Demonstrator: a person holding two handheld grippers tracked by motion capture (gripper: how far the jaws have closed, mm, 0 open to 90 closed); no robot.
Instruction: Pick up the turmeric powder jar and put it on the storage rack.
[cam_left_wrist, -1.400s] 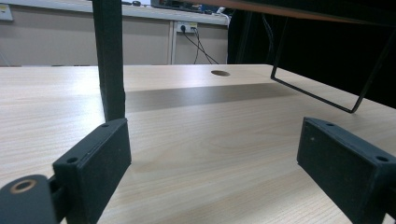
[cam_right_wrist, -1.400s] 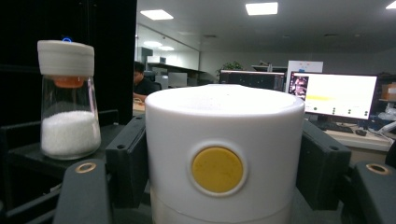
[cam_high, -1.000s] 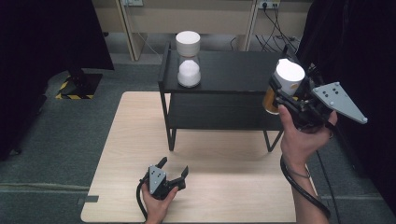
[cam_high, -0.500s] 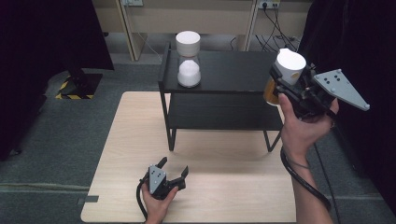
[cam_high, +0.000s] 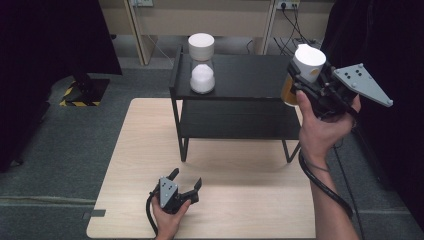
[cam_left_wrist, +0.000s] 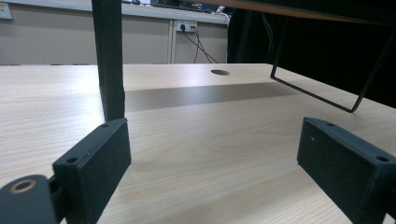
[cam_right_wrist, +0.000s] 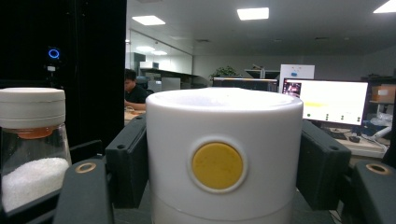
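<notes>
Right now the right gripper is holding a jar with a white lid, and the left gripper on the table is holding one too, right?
Not quite. The right gripper does hold the jar with a white lid, but the left gripper holds nothing: the left gripper view shows its jaws open over the bare table.

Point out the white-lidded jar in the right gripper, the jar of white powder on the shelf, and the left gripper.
held jar (cam_right_wrist: 217, 140), right gripper view, white lid.
powder jar (cam_high: 202, 79), high view, glass body.
left gripper (cam_high: 185, 181), high view, between open fingertips.
</notes>
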